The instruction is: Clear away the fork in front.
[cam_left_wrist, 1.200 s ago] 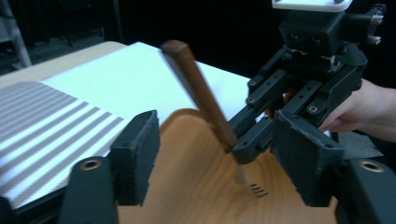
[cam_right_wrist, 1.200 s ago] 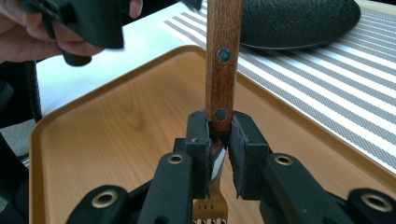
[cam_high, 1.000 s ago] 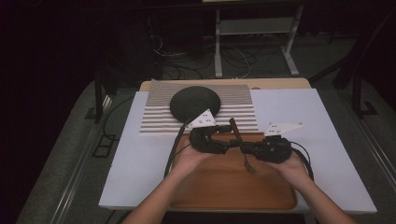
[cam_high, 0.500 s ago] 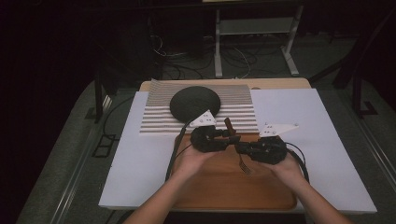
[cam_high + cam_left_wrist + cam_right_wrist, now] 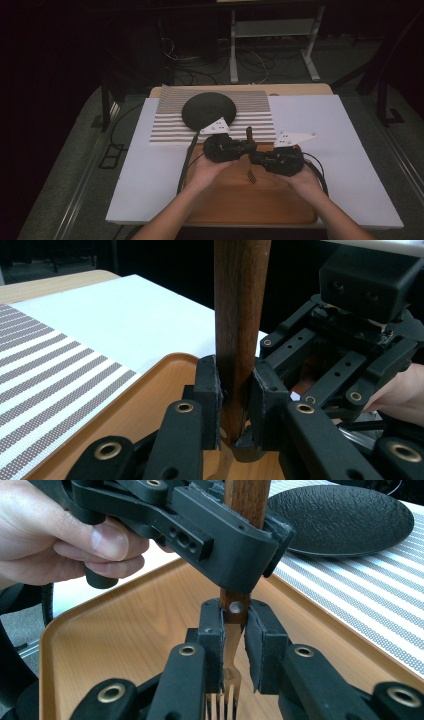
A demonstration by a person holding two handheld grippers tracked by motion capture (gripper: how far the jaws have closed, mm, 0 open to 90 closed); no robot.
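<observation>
- High view: two grippers are working over one wooden tray (image 5: 240, 200), and one fork (image 5: 249, 150) is standing between them. The left gripper (image 5: 243, 146) is holding the wooden handle, which is poking up; the right gripper (image 5: 256, 159) is meeting it just below. One black plate (image 5: 208, 110) is sitting on one striped mat (image 5: 172, 125), just beyond the tray's far edge. One white sheet (image 5: 330, 130) is lying under everything, with bare room to the right and left of the hands.
- Left gripper view: the left gripper (image 5: 235, 405) is pressing its two pads together on the fork's handle (image 5: 241, 315), clamped tight, the handle standing upright. The tray's rounded corner (image 5: 170, 365) is curving just behind, with the mat's stripes (image 5: 45, 380) off to the left.
- Right gripper view: the right gripper (image 5: 233, 630) is closing its pads on the handle's lower end (image 5: 234, 606), where the metal neck is starting; the tines (image 5: 224, 702) are pointing down toward the camera. One hand (image 5: 60, 540) is gripping the left gripper above. The plate (image 5: 340, 520) is sitting beyond the tray's rim (image 5: 310, 615).
</observation>
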